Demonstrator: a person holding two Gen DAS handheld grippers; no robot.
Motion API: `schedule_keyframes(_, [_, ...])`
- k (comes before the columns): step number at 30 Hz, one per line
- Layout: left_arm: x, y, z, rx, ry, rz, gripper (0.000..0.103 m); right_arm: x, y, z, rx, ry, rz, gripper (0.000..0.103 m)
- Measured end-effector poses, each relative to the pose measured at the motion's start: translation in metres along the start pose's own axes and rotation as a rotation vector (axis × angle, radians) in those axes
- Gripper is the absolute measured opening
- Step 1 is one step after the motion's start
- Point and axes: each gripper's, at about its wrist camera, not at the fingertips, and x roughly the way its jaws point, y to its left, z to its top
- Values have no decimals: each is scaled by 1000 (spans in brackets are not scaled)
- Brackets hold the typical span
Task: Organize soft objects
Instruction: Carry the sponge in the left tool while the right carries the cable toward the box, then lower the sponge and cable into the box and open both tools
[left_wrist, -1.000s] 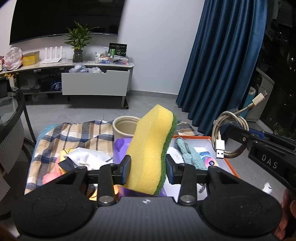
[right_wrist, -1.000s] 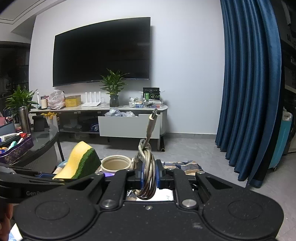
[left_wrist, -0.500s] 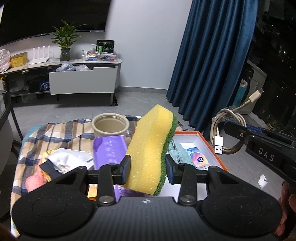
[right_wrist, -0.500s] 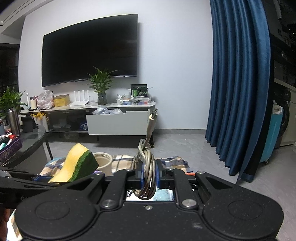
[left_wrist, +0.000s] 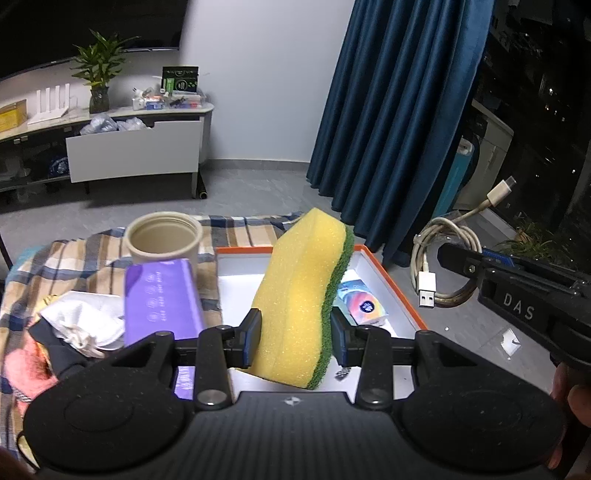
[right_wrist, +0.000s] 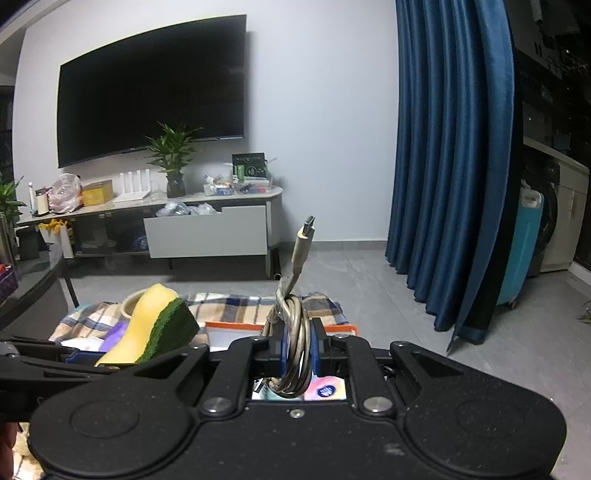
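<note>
Black claw (left_wrist: 295, 341), blue pads (left_wrist: 254, 334)

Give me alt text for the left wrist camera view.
The left gripper clamps a yellow sponge above an orange-rimmed box on a plaid cloth. At right, the right gripper holds a coiled cable.

I see a dark television (right_wrist: 151, 88) above a cluttered console (right_wrist: 207, 206), potted plant (right_wrist: 173, 162) at its middle, blue curtains (right_wrist: 450, 147) right.
</note>
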Motion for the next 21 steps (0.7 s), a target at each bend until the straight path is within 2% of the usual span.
schedule_keyframes(10, [20,-13,-6,20,43,-27,40,13,-19,-13,15,54,-36,14])
schedule_keyframes(21, [38,-22,-11,28,72,-13,40,27,-28,-23,18,106,-37,14])
